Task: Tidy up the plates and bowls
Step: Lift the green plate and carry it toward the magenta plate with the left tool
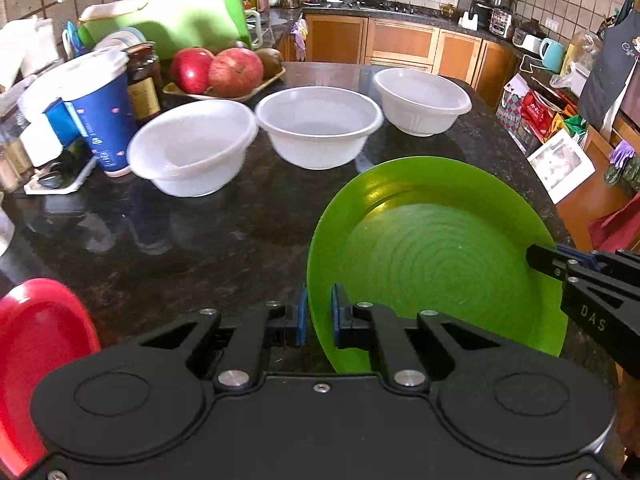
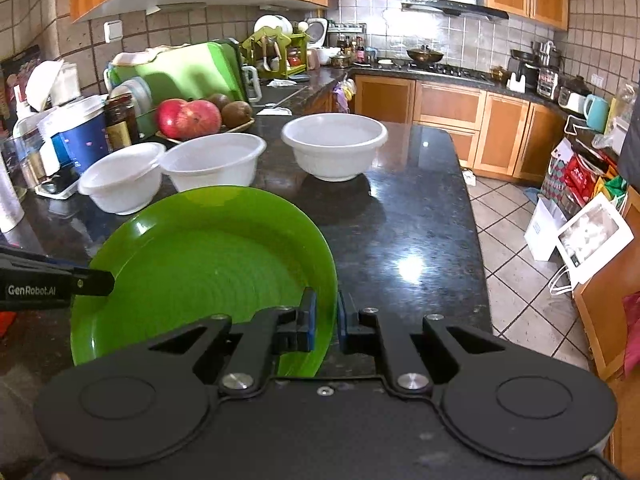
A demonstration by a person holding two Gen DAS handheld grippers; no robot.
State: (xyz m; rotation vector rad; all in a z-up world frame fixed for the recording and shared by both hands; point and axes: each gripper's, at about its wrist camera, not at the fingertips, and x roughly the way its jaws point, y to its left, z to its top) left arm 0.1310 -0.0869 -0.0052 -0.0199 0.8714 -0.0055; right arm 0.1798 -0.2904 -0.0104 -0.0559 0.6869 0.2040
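Both grippers are clamping the same green plate [image 1: 432, 256], one on each side of its rim. Seen from the left wrist, the left gripper [image 1: 319, 314] is pinching the plate's near-left edge between its blue pads, jaws drawn narrow with only the thin rim between them; the right gripper [image 1: 560, 268] is reaching in from the right and biting the opposite edge. Seen from the right wrist, the right gripper [image 2: 326, 316] is likewise closing tight on the rim, and the left gripper [image 2: 100, 282] is entering from the left.

So the plate is hanging between the two hands, tilted with its far edge higher, apparently lifted clear of the dark worktop [image 1: 200, 240], though the gap underneath is hard to judge.

What matters for the coming move is where the other plate is lying: the red plate [image 1: 36, 344] is sitting on the worktop at the low left of the left wrist view, well to the left of the green one and on the left hand's side. Stacking would probably mean carrying the green plate leftward, left hand leading.

Three white bowls [image 1: 316, 124] are standing in a row beyond, well apart from the plate; the two left ones are nearly touching and the third is standing off to the right.
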